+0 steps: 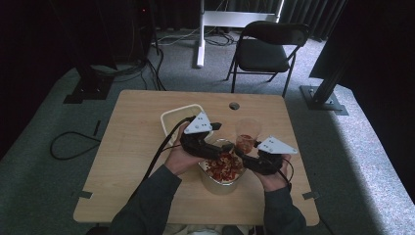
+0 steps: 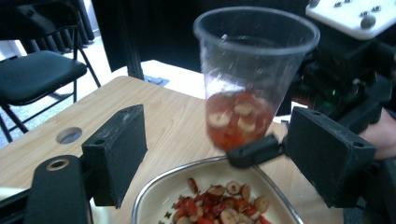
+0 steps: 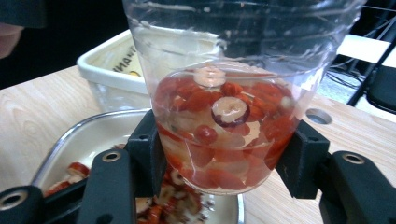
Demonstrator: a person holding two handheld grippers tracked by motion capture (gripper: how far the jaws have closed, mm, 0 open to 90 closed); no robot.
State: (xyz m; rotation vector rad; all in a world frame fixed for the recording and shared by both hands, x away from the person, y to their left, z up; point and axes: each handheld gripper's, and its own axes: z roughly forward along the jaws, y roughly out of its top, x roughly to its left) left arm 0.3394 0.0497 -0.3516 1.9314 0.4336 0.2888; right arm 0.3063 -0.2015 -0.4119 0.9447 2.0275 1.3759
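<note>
Clamped on the lower part of a clear plastic cup (image 3: 219, 116), my right fingers (image 3: 224, 168) press its sides from left and right and hold it upright. The cup carries red and pale fruit slices in its bottom part; its upper part is bare. It hangs just above the near edge of a metal bowl (image 2: 154, 196) of the same slices. My left fingers (image 2: 224, 158) stand apart with nothing between them, hovering over that bowl; no earlier look is at hand to compare. From above, my left gripper (image 1: 198, 139) and right gripper (image 1: 262, 159) flank the bowl (image 1: 218, 183), with the cup (image 1: 246, 136) at its far right rim. A cream tub (image 1: 171, 120) sits just behind the left gripper. All rests on the wooden counter (image 1: 132, 147); beyond it stands a black folding chair (image 1: 266, 49).
</note>
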